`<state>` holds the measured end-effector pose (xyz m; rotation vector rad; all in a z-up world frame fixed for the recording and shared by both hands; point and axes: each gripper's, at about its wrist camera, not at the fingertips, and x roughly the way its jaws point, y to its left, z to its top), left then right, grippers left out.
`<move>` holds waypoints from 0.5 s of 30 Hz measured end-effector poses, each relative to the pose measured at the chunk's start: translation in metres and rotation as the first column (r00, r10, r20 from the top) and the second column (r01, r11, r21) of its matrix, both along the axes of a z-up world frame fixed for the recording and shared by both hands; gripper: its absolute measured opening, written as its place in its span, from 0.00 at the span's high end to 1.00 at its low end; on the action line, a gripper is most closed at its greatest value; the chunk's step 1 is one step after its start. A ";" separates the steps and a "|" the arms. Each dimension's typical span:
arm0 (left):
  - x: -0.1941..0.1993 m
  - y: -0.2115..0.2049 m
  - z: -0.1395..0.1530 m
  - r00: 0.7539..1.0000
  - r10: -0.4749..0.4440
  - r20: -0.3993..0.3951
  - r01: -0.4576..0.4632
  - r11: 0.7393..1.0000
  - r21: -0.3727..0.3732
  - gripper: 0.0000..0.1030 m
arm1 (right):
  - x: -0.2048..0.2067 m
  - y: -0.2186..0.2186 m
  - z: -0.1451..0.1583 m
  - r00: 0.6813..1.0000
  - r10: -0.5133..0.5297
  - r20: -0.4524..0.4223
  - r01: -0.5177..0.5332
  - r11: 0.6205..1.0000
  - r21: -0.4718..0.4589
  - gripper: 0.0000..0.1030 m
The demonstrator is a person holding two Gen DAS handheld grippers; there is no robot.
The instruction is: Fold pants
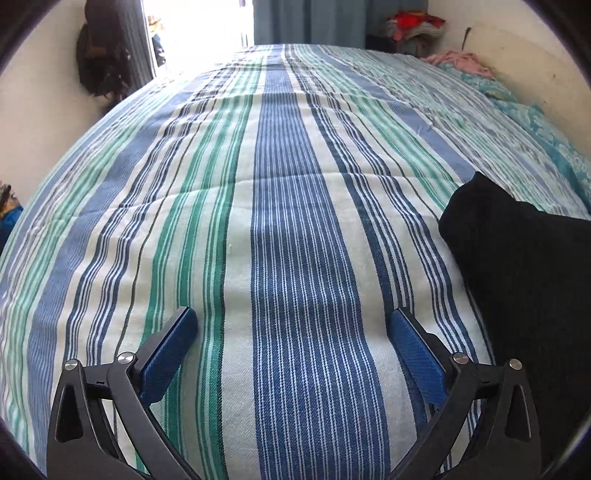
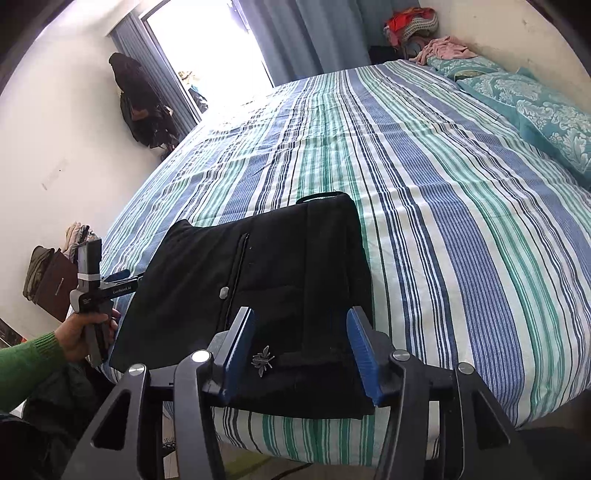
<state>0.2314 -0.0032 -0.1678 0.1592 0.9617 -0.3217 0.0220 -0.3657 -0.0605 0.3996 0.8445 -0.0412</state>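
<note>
Black pants (image 2: 266, 280) lie folded in a compact rectangle near the front edge of the striped bed (image 2: 443, 206), with a small metal ornament (image 2: 263, 360) on the near part. My right gripper (image 2: 301, 343) is open above the near edge of the pants, holding nothing. My left gripper (image 1: 291, 332) is open and empty over the bare striped cover, with the pants (image 1: 524, 280) at its right. The left gripper (image 2: 122, 277) also shows in the right wrist view, held by a hand in a green sleeve at the pants' left edge.
Teal patterned pillows (image 2: 535, 103) lie at the bed's far right by the wall. A pile of clothes (image 2: 413, 26) sits at the far corner. Dark clothes hang on the left wall (image 2: 140, 103). Bags (image 2: 48, 277) stand on the floor at left.
</note>
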 end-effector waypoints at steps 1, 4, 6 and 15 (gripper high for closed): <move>0.001 0.002 0.002 1.000 0.000 0.000 0.000 1.000 -0.003 0.00 | -0.001 0.000 0.001 1.000 0.000 0.005 0.000 1.000 -0.003 0.49; 0.002 0.002 0.002 1.000 0.000 0.007 0.000 1.000 -0.004 0.00 | 0.001 -0.002 -0.002 1.000 -0.003 0.006 0.003 1.000 0.010 0.48; 0.004 0.000 0.001 1.000 0.001 0.008 -0.001 1.000 -0.005 0.00 | 0.004 -0.004 -0.005 1.000 -0.005 0.004 0.005 0.999 0.038 0.48; 0.004 0.000 0.001 1.000 0.000 0.008 0.000 1.000 -0.008 0.00 | 0.009 0.001 -0.004 1.000 0.004 0.028 -0.005 0.999 0.048 0.47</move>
